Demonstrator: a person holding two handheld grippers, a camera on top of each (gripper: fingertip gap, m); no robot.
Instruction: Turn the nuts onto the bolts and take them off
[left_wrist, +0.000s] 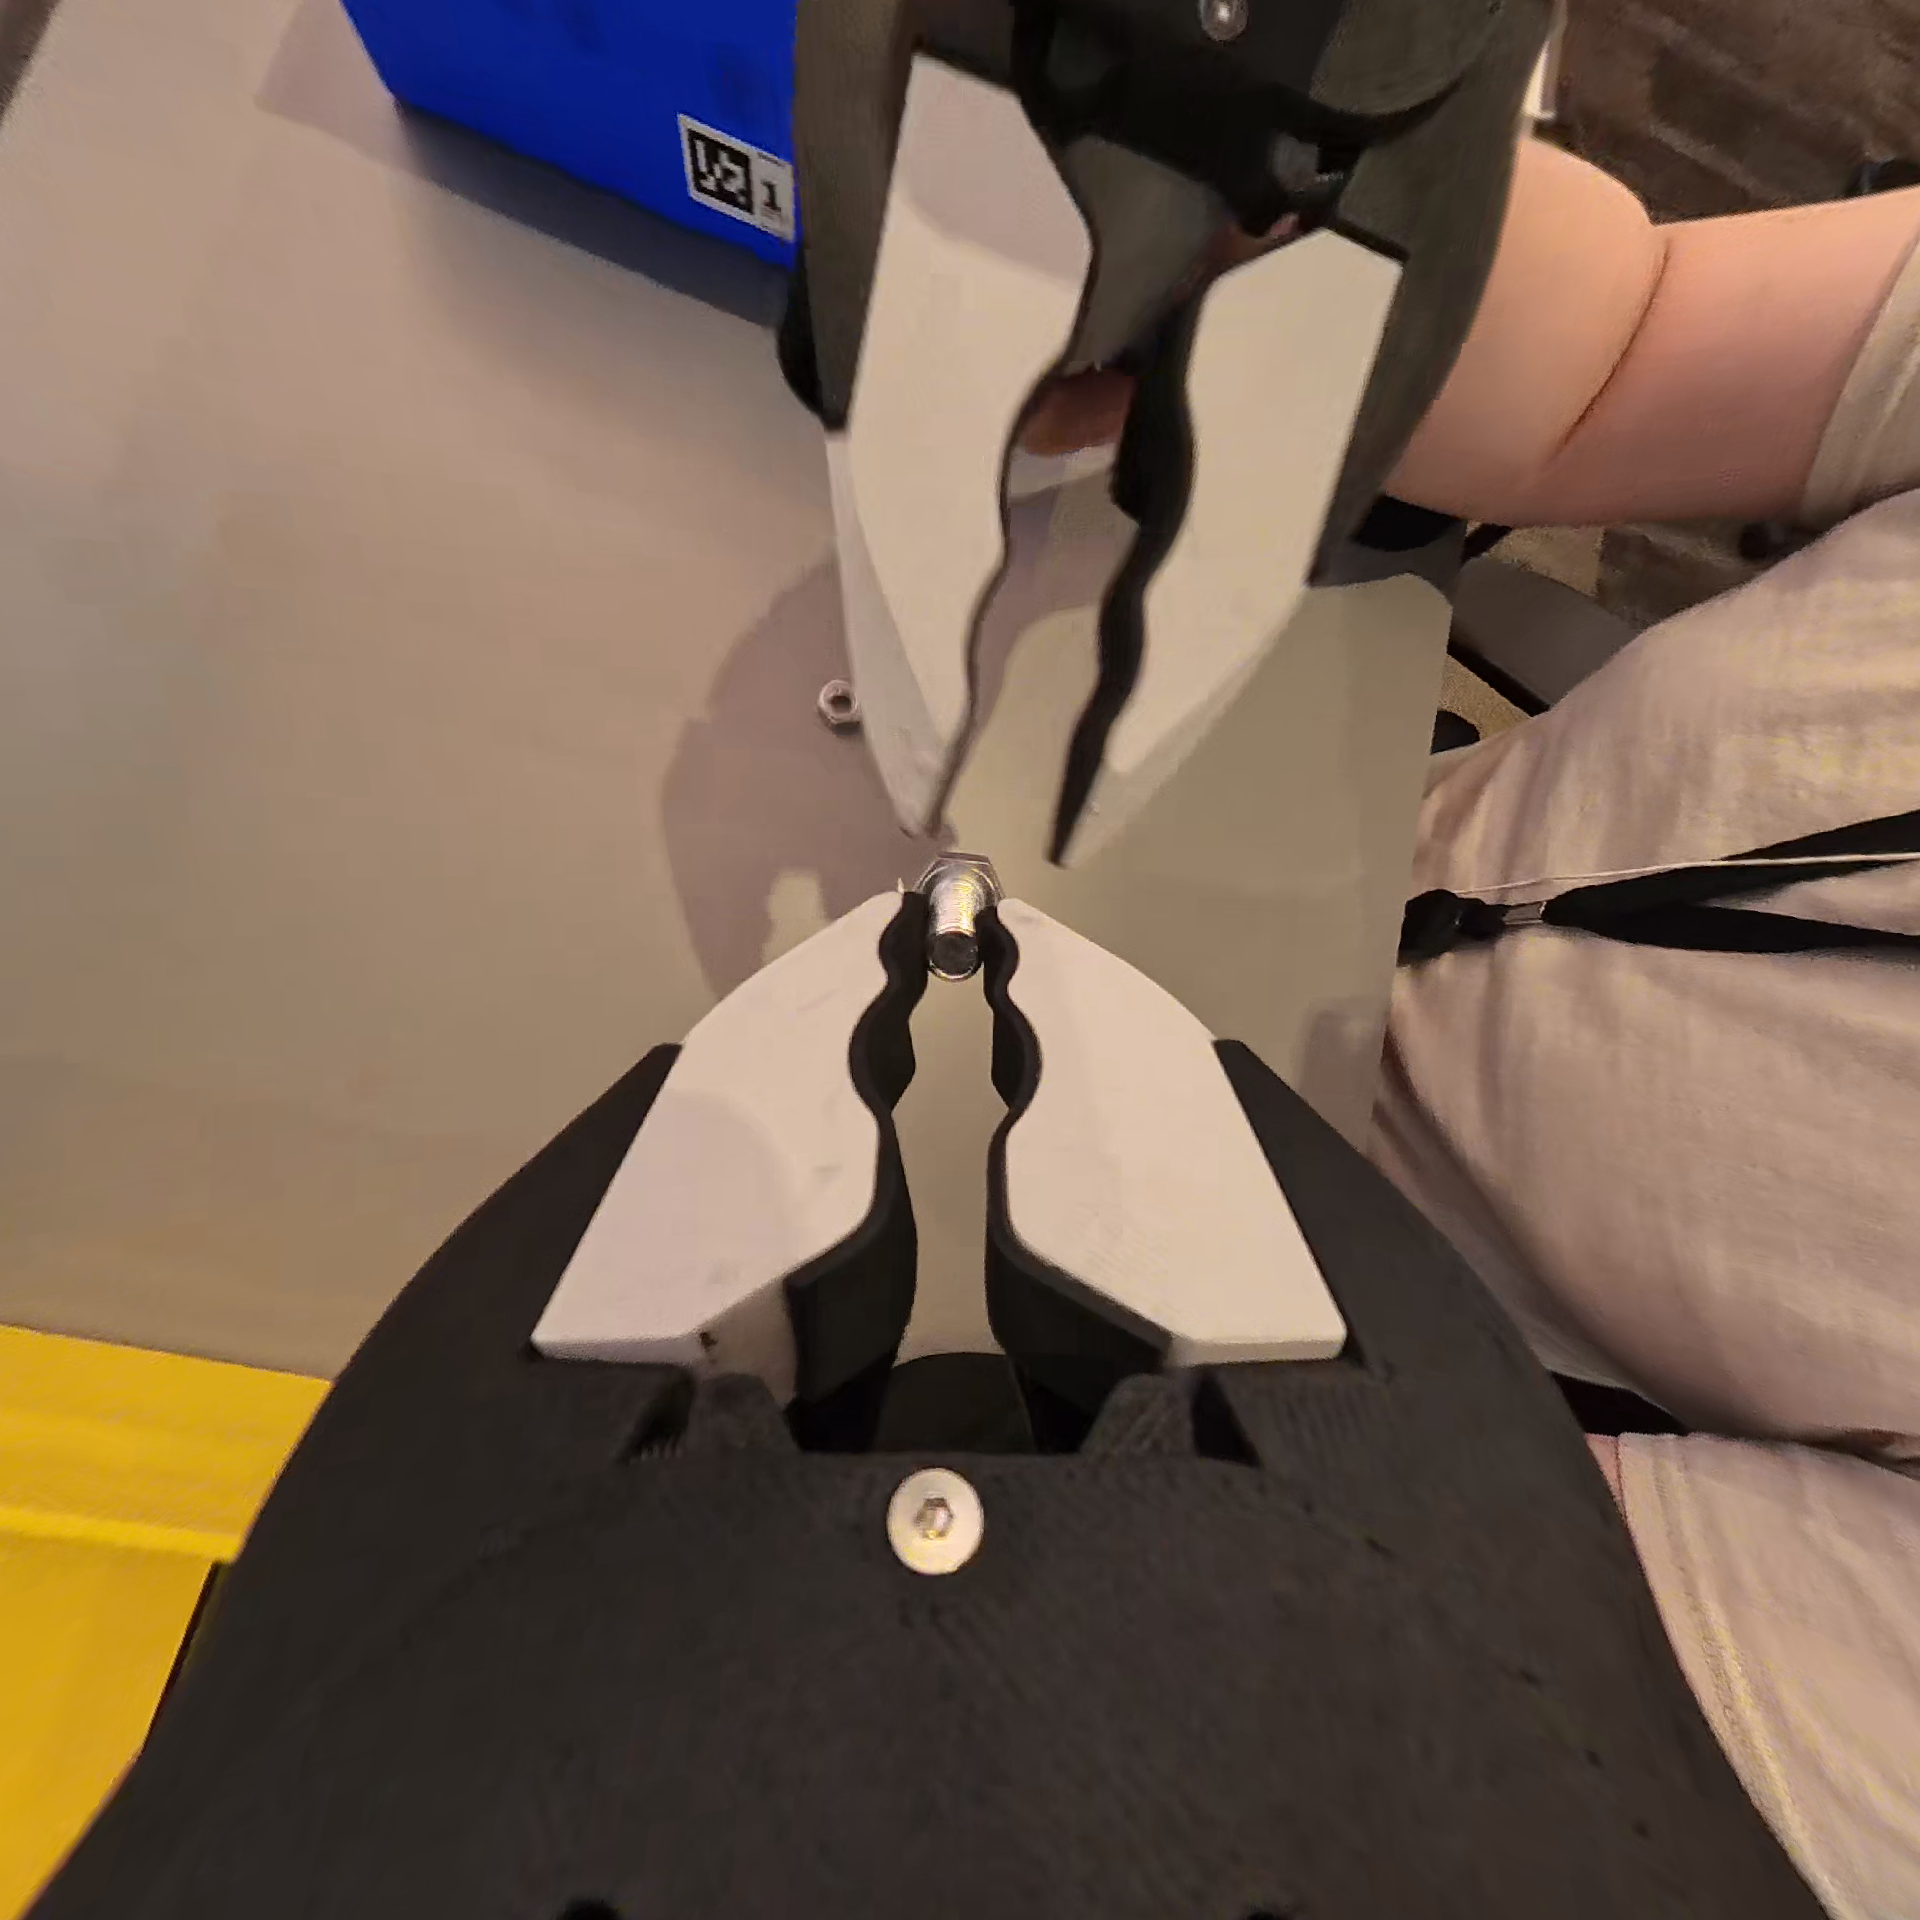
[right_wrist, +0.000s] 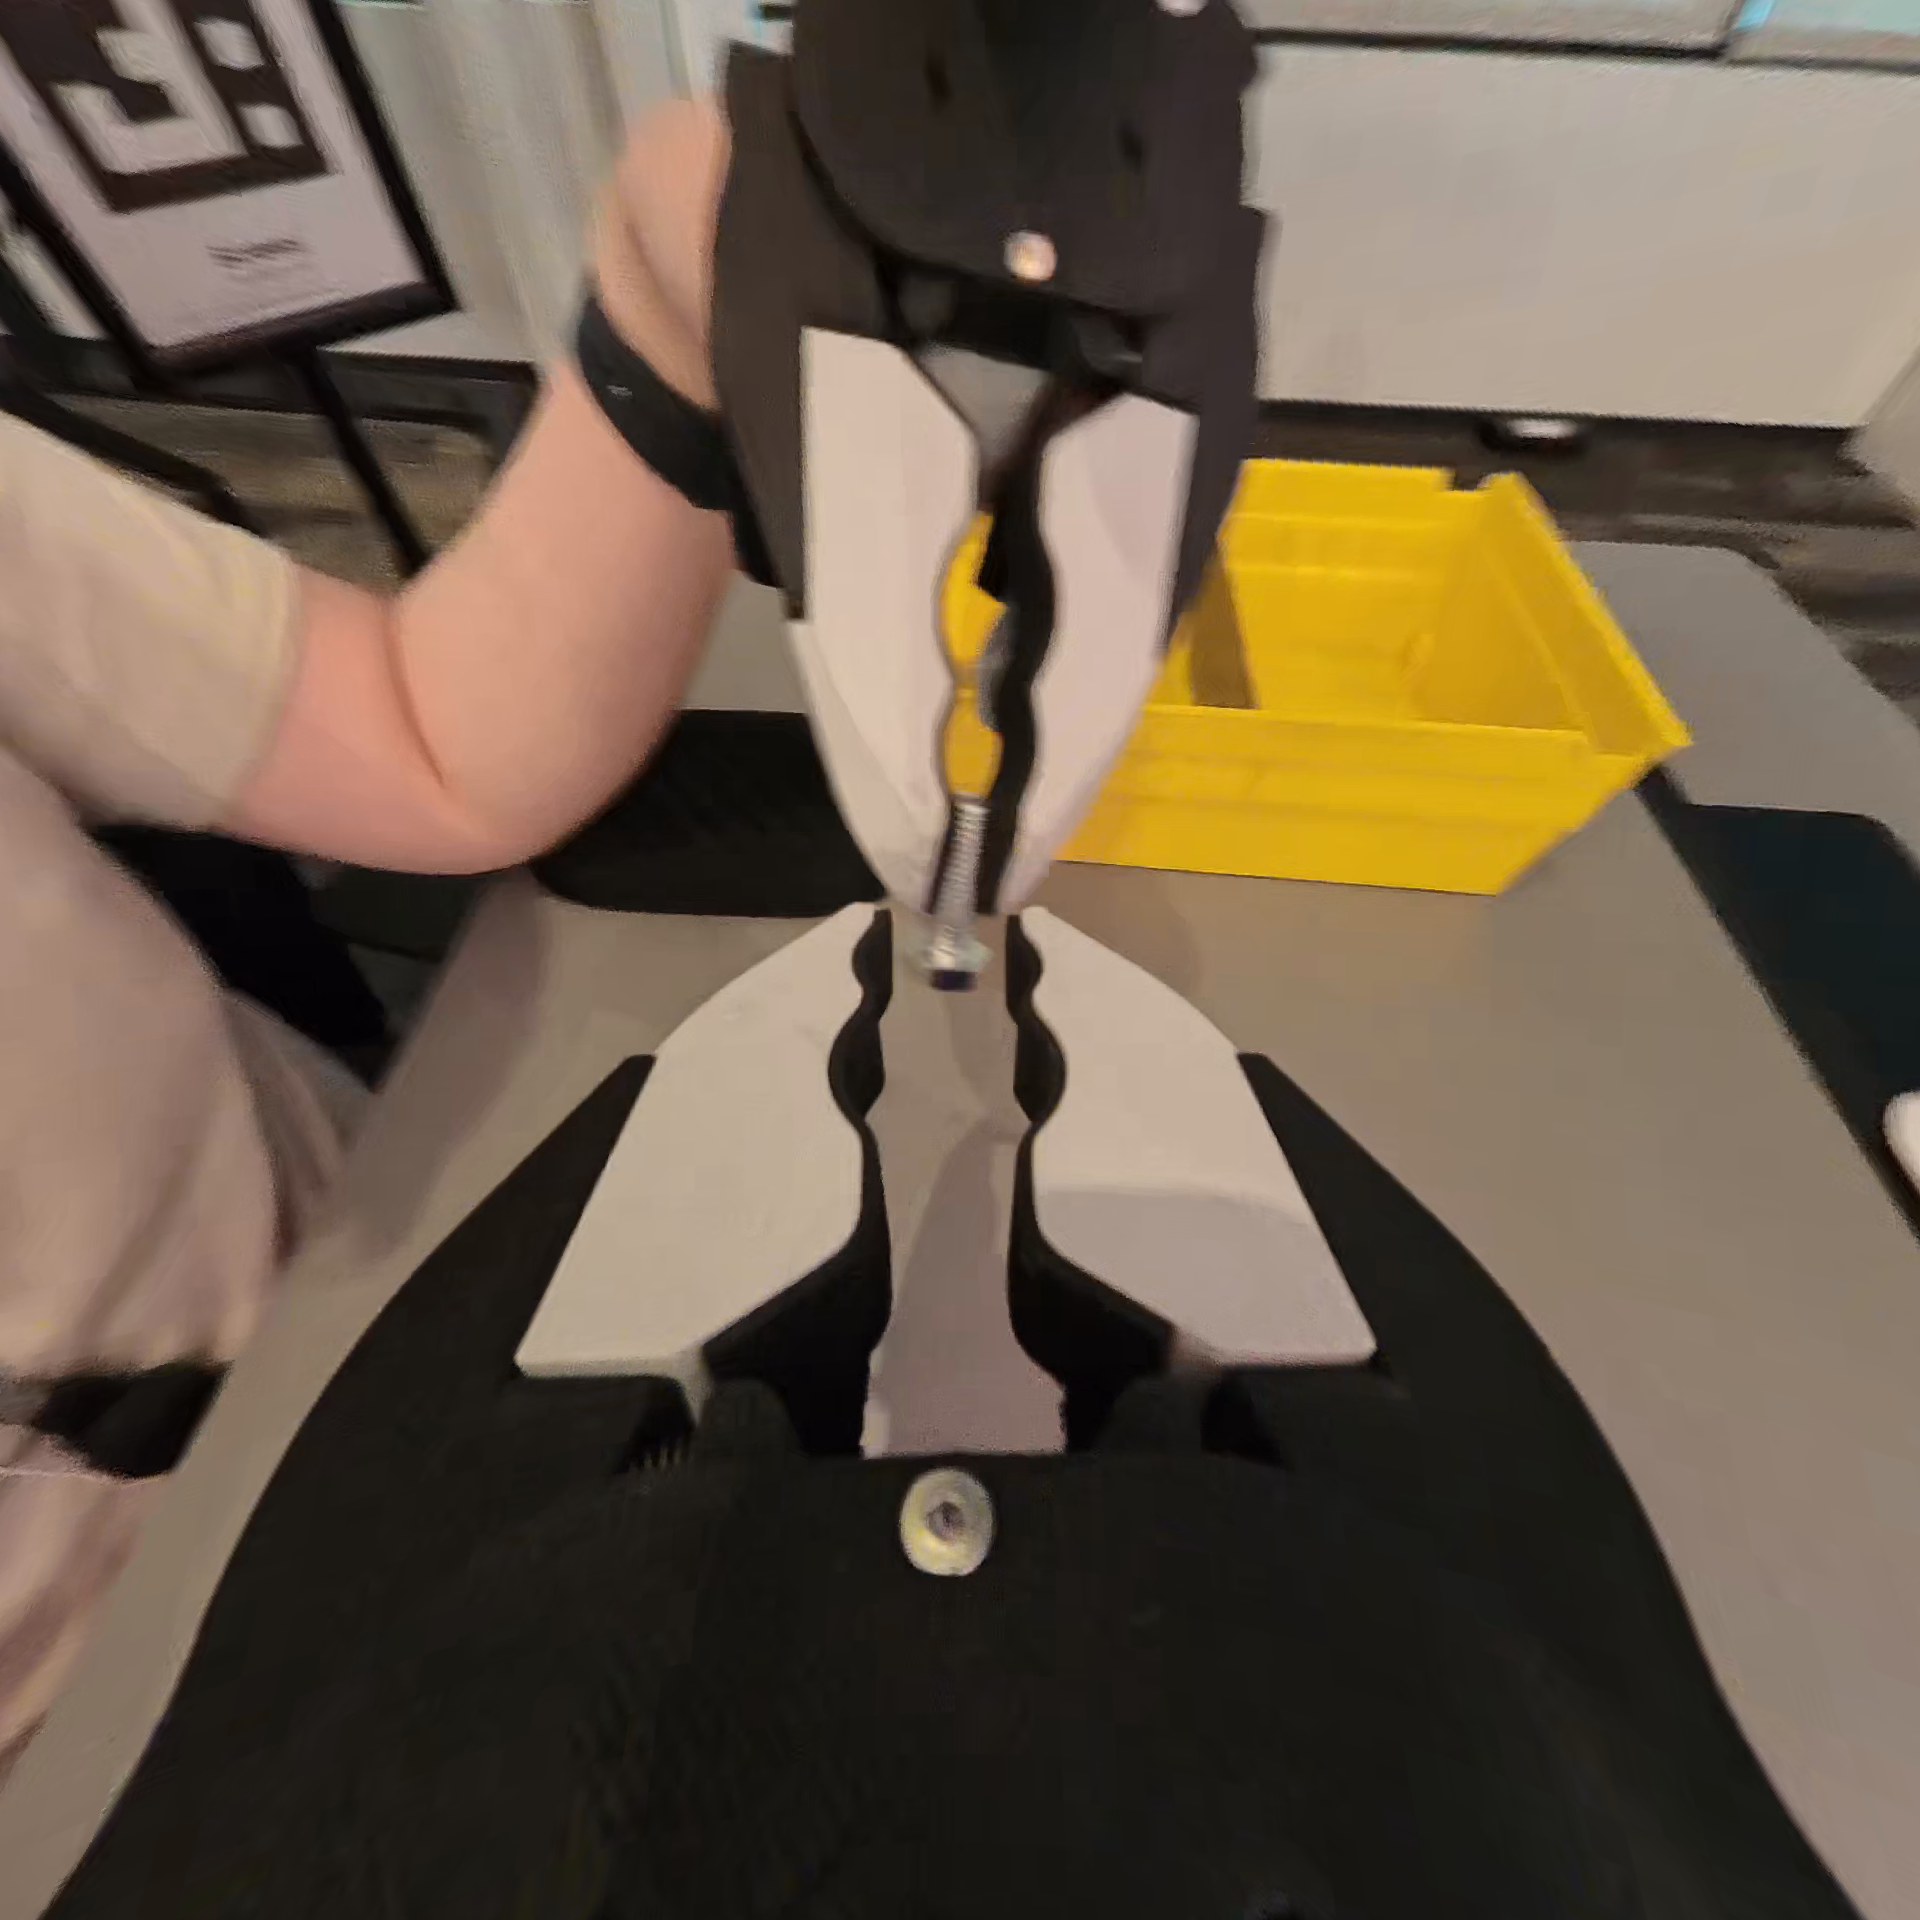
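My left gripper (left_wrist: 951, 904) is shut on a silver bolt (left_wrist: 951, 927), with the threaded tip pointing back at its camera. A hexagonal piece (left_wrist: 954, 871) sits on the bolt's far end; I cannot tell whether it is the head or a nut. My right gripper (left_wrist: 992, 842) comes from above, open, with its tips just at that piece. In the right wrist view my right gripper (right_wrist: 951, 925) is open with its fingers on either side of the hexagonal piece (right_wrist: 945, 961), apart from it. The left gripper (right_wrist: 956, 894) holds the bolt (right_wrist: 951, 862) above the grey table (right_wrist: 1351, 1039).
A loose nut (left_wrist: 834, 704) lies on the table (left_wrist: 312, 727) left of the right gripper. A blue box (left_wrist: 582, 104) stands at the back left. A yellow bin (right_wrist: 1403, 748) stands behind the left gripper and also shows in the left wrist view (left_wrist: 104, 1558). The person's arm (left_wrist: 1610, 364) and body are at the right. Both grippers' tips are close together, under 4 cm apart.
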